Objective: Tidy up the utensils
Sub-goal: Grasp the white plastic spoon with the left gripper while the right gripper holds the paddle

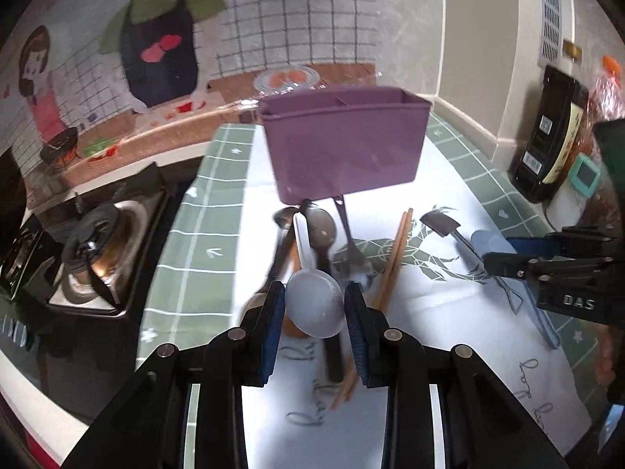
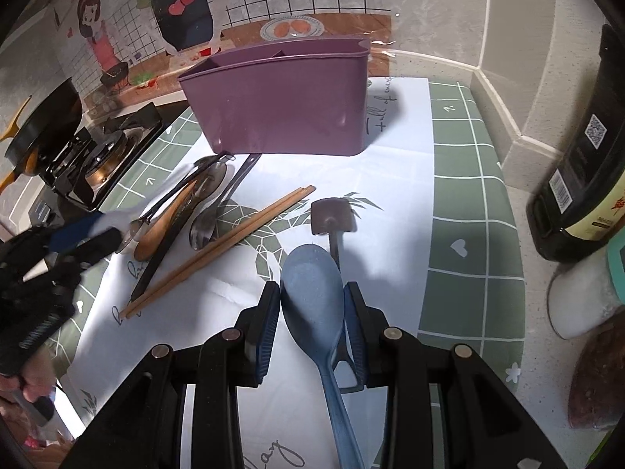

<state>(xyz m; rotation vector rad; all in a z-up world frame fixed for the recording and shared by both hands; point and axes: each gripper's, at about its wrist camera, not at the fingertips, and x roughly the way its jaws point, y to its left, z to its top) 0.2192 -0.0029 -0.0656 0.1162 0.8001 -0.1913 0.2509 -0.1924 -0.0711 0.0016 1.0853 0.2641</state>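
Note:
My left gripper [image 1: 314, 287] is shut on the bowl of a white spoon [image 1: 312, 308], held a little above the pile of utensils. Under it lie metal spoons [image 1: 322, 230], a fork [image 1: 351, 258] and wooden chopsticks [image 1: 394, 258]. The purple utensil holder [image 1: 343, 148] stands upright just beyond the pile. In the right wrist view my right gripper [image 2: 312, 287] is shut on the bowl of a blue spoon [image 2: 312, 273], its handle running back under the gripper. A small dark spatula [image 2: 332, 217] lies just ahead of it. The left gripper [image 2: 105, 230] shows at the far left.
A gas stove [image 1: 97, 250] borders the cloth [image 2: 468, 195] on the left. A dark bottle [image 2: 578, 179] and a white jar [image 2: 578, 301] stand at the right by the wall corner. The tiled wall rises right behind the holder.

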